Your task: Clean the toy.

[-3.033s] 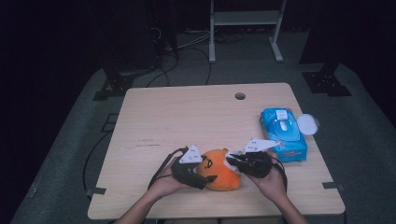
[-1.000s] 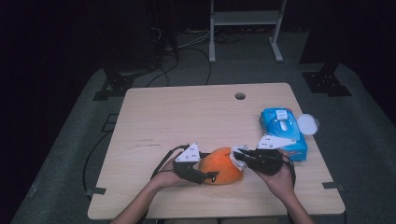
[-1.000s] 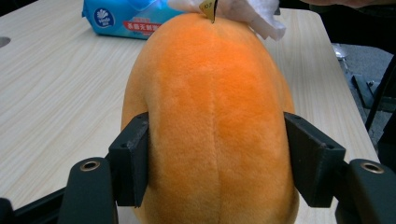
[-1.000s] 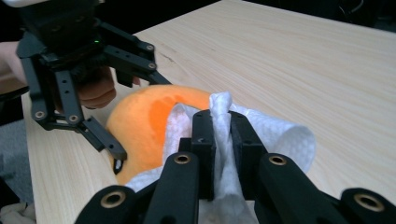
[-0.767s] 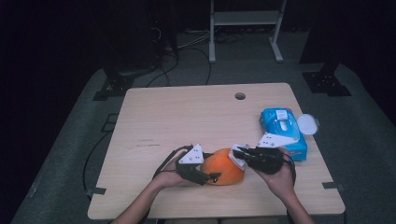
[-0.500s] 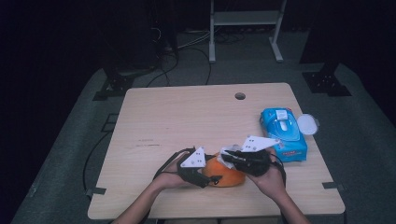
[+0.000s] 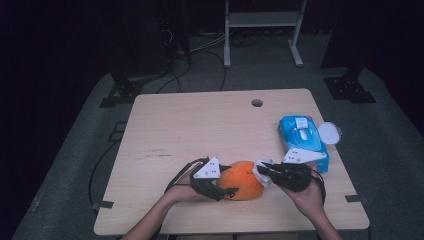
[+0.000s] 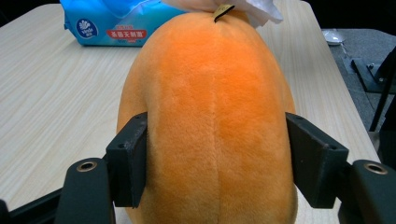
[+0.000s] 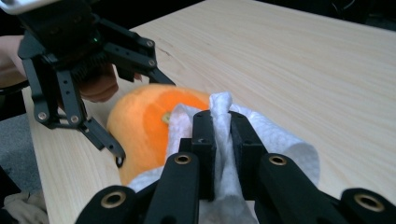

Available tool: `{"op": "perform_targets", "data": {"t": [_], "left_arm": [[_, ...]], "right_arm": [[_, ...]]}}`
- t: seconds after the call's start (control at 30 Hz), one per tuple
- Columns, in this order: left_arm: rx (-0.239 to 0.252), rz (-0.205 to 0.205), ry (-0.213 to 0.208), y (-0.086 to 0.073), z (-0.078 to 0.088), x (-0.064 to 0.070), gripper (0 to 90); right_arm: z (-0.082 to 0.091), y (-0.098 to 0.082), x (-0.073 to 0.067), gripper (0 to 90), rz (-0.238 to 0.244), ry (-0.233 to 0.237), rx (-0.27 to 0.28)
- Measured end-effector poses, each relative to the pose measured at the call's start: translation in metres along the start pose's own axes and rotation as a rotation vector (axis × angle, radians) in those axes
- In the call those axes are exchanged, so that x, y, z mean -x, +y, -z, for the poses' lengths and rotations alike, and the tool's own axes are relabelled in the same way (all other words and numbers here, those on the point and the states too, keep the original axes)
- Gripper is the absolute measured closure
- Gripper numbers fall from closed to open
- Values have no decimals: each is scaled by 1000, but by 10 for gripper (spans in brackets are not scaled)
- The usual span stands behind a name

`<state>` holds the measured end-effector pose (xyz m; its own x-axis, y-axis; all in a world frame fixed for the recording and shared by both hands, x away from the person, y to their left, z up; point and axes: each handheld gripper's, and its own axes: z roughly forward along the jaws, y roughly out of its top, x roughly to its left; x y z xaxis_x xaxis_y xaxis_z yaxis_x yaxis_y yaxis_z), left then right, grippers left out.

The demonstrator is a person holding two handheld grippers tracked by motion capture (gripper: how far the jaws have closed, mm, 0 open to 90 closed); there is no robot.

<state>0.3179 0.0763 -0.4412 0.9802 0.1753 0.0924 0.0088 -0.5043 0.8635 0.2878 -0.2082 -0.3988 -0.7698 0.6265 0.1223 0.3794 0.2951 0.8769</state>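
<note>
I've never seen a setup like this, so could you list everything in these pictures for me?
Plush fruit: one, orange, near edge of table, between the two tongs.
Wipe: one, white, against the fruit's stem end.
Wipes pack: one, blue, right side of table.
Lid: one, white, round, beside the pack.
Table: one, light wood, hole near far edge.
Shelf frame: one, white, behind the table.
Left tongs: black, jaws against the fruit's sides.
Right tongs: black, shut on the wipe.
Hands: two, at bottom edge.
</note>
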Motion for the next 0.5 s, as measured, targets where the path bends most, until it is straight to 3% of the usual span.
{"op": "perform_targets", "data": {"t": [0.17,0.23,0.37,0.5], "left_arm": [[3,12,-4,-3,2,-1,306],[16,17,-15,-4,2,-2,306],[5,9,-12,-1,1,-1,306],[3,3,-10,1,0,-1,305]], "right_arm": [[-7,2,0,813,10,8,-13],[-6,-5,5,813,-20,22,-11],[2,-9,8,814,-30,-3,-23],[5,6,1,813,6,2,20]]}}
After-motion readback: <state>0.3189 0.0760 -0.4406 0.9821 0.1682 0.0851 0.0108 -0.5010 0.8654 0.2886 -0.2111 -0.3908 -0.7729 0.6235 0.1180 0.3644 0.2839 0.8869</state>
